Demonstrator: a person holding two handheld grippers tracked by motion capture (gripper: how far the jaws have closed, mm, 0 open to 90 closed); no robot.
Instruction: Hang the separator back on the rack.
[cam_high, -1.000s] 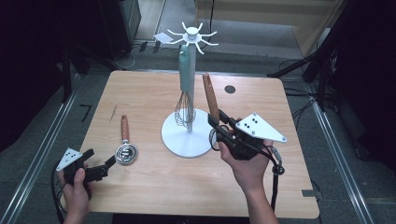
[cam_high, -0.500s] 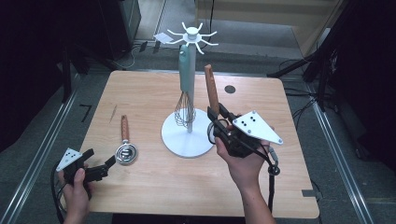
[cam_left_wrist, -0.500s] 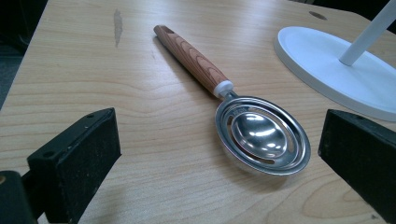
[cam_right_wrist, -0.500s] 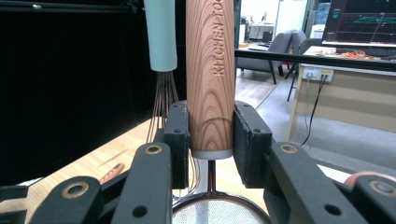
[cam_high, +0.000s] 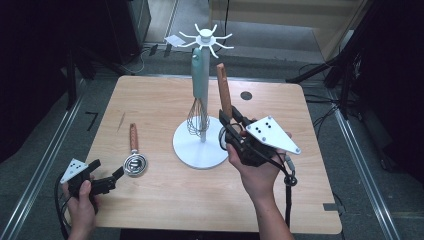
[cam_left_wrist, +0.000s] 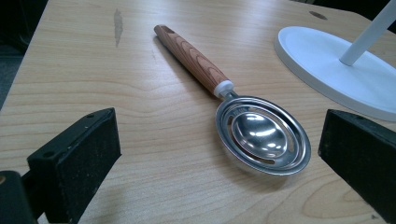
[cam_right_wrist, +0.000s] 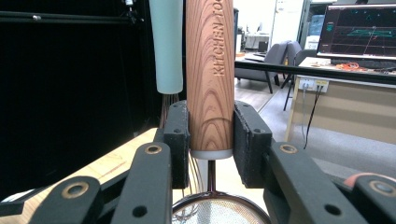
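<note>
From the high view we see the right gripper (cam_high: 231, 120) raised above the table (cam_high: 165, 205), clamped on the lower end of a wooden-handled utensil (cam_high: 223, 90) whose handle stands nearly upright, just beside the pole of the white rack (cam_high: 202, 145). A whisk (cam_high: 198, 117) with a pale green handle hangs on that rack, between the pole and our view of it. The left gripper (cam_high: 107, 182) rests low at the table's near left corner, its jaws spread apart and holding nothing, pointing toward an egg separator (cam_high: 135, 162) that lies flat on the wood well apart from the rack's base. In the left gripper view we find the egg separator (cam_left_wrist: 261, 140) lying between and beyond the two open jaws, its wooden handle running away from us, with the rack's round base (cam_left_wrist: 336, 70) at the right. In the right gripper view the pads press on both sides of the wooden-handled utensil (cam_right_wrist: 210, 74), just above its white collar, and the whisk (cam_right_wrist: 167, 46) hangs close beside it.
</note>
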